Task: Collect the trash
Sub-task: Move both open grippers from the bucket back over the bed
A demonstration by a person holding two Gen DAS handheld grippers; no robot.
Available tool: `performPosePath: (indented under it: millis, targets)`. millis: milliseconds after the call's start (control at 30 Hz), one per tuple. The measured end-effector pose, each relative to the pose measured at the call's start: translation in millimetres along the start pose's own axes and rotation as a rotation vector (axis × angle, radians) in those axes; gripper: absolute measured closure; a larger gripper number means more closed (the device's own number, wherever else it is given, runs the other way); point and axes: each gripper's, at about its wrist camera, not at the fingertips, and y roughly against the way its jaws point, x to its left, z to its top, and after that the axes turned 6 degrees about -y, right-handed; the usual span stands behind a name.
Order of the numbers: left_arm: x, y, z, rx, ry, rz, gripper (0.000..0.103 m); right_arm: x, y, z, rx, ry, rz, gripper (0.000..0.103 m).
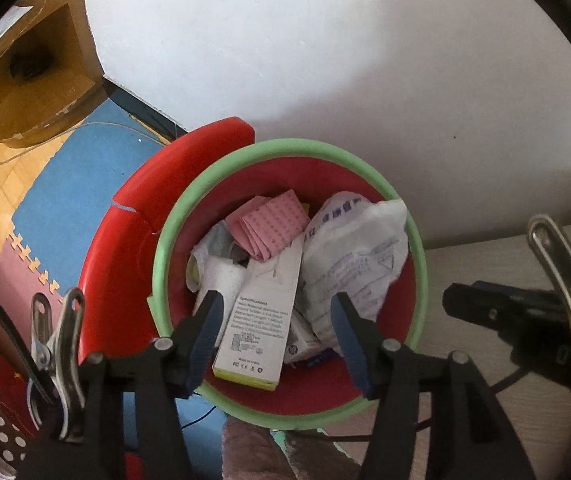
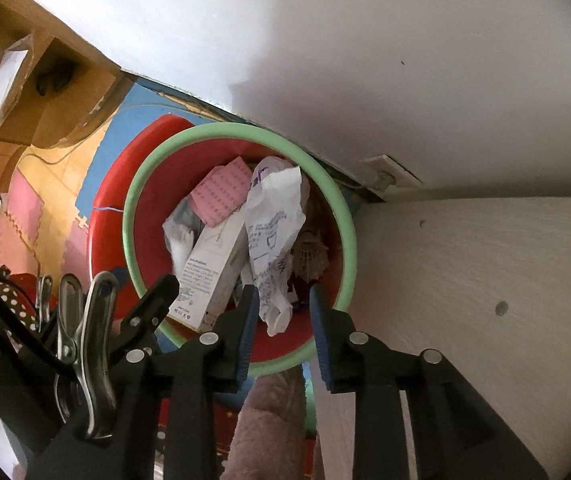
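Both grippers, left (image 1: 277,336) and right (image 2: 283,330), hang spread and empty above my red bin (image 1: 285,148); its white carton (image 1: 259,316) runs lengthwise straight ahead of the left one.

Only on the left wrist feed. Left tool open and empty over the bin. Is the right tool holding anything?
Observer: No. The right tool is open with nothing between its fingers, above the near rim of the bin.
Operator: Anything hidden behind the crumpled white bag?
Observer: Yes, a shuttlecock lies against the bin's inner wall, to the right of the white bag.
Operator: What's past the bin at the wall?
Observer: A white plate, possibly a socket, sits at the foot of the wall.
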Motion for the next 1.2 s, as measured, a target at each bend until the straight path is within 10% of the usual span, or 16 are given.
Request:
performPosePath:
  millis: [367, 1200]
  targets:
    - [-6, 42, -13, -0.052, 0.014, 0.009, 0.044, -7, 44, -29, -0.075, -0.021, 0.074, 0.076]
    - [-67, 235, -98, -0.320, 0.035, 0.122, 0.044, -42, 221, -197, -0.588, 0.229, 0.210, 0.076]
